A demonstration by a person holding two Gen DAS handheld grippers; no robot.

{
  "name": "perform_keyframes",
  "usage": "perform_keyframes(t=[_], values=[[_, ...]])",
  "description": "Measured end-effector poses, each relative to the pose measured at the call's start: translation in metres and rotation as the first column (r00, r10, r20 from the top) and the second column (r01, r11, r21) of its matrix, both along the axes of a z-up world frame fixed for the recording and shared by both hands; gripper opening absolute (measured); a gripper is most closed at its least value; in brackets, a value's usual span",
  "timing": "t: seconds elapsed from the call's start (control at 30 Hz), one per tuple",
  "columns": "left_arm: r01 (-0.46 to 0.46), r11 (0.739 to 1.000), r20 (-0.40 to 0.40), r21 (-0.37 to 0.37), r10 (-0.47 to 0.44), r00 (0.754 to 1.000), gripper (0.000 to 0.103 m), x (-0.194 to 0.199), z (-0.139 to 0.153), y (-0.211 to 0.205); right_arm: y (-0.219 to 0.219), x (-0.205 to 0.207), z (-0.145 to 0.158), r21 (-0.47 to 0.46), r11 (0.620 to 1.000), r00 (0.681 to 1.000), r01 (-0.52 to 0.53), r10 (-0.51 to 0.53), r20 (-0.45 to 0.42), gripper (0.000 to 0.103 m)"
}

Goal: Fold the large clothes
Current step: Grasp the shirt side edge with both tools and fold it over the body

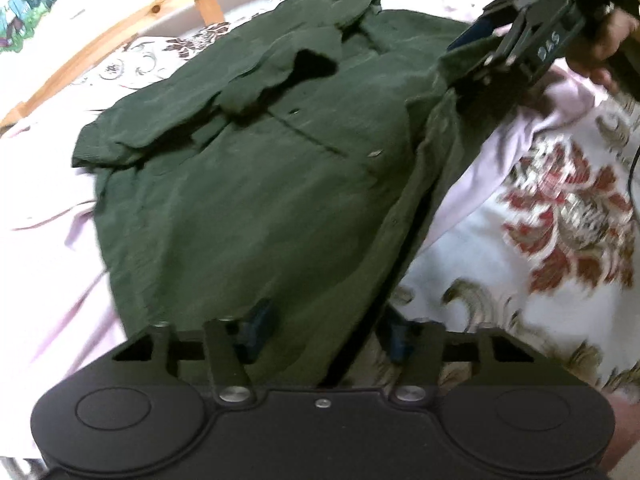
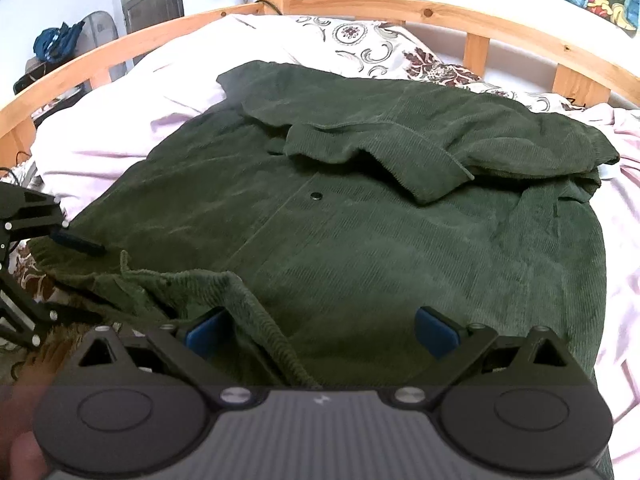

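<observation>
A dark green corduroy jacket (image 1: 260, 184) (image 2: 380, 232) lies spread on the bed with its buttoned front up and a sleeve folded across the chest. My left gripper (image 1: 326, 332) is at the hem's corner. Its jaws stand partly apart, with the hem edge between the blue pads (image 1: 256, 324). The right wrist view shows it at the left edge as the left gripper (image 2: 90, 280), one finger above the cloth and one below. My right gripper (image 2: 320, 332) (image 1: 464, 64) is wide open over the hem, and a raised ridge of cloth rests against its left pad (image 2: 204, 332).
A pink sheet (image 2: 120, 120) and a floral duvet (image 1: 560, 208) cover the bed. A wooden bed rail (image 2: 360, 4) curves round the far side. A fan with a blue cloth (image 2: 60, 44) stands beyond the rail. A person's hand (image 1: 600, 48) holds the right gripper.
</observation>
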State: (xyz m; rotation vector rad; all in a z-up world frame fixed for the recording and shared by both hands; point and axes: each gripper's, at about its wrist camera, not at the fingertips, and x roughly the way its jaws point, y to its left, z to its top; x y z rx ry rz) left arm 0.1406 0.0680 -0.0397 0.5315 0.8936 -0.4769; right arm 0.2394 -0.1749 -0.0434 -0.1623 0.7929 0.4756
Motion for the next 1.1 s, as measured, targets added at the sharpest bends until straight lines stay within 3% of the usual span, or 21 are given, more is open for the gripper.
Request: perform_keyframes(t=[0.1,0.2,0.4,0.57,0.67,0.73,0.87,0.93,0.97,1.0,1.03,1.07,1.1], values=[[-0.021,0.999,0.015,0.035,0.020,1.000,0.020,0.000,0.000,0.010,0.000,-0.005,-0.001,0.006,1.000,1.000,0.006,-0.006,-0.001,0.100],[-0.068,0.997,-0.005,-0.022,0.068,0.998,0.015,0.007,0.008,0.018,-0.002,-0.020,0.000,-0.013,1.000,1.000,-0.022,0.022,0.006,0.101],[-0.119,0.991,-0.003,-0.065,0.119,0.993,0.010,0.022,0.023,0.015,-0.001,-0.061,-0.015,-0.163,0.983,0.995,-0.085,0.092,0.031,0.102],[-0.134,0.985,0.019,-0.107,0.137,0.990,0.009,0.033,0.053,0.013,0.000,-0.075,-0.023,-0.179,0.983,0.995,-0.050,0.064,0.070,0.101],[-0.112,0.988,0.070,-0.106,0.120,0.990,0.008,0.034,0.073,0.009,0.000,-0.086,-0.022,-0.242,0.970,0.986,0.003,0.037,0.160,0.100],[-0.105,0.989,0.087,-0.102,0.115,0.990,0.008,0.035,0.081,0.008,-0.003,-0.091,-0.019,-0.311,0.949,0.976,0.055,0.014,0.216,0.092],[-0.110,0.989,0.084,-0.102,0.119,0.989,0.008,0.035,0.082,0.009,-0.025,-0.092,-0.018,-0.390,0.918,0.983,0.070,0.003,0.183,0.087],[-0.113,0.989,0.079,-0.096,0.121,0.990,0.008,0.033,0.077,0.009,-0.038,-0.093,-0.019,-0.414,0.907,0.989,0.078,-0.016,0.150,0.081],[-0.114,0.989,0.074,-0.091,0.120,0.990,0.008,0.031,0.073,0.010,-0.044,-0.094,-0.019,-0.420,0.904,0.990,0.085,-0.027,0.141,0.072],[-0.114,0.990,0.068,-0.088,0.120,0.990,0.008,0.029,0.070,0.010,-0.052,-0.095,-0.017,-0.411,0.907,0.991,0.092,-0.041,0.130,0.055],[-0.117,0.989,0.062,-0.085,0.123,0.991,0.008,0.028,0.067,0.011,-0.059,-0.096,-0.014,-0.384,0.918,0.992,0.094,-0.053,0.117,0.045],[-0.124,0.988,0.052,-0.089,0.129,0.990,0.008,0.026,0.065,0.012,-0.065,-0.097,-0.011,-0.356,0.929,0.992,0.102,-0.068,0.105,0.024],[-0.131,0.987,0.042,-0.095,0.135,0.990,0.008,0.026,0.065,0.012,-0.069,-0.096,-0.007,-0.322,0.940,0.992,0.114,-0.088,0.094,0.014]])
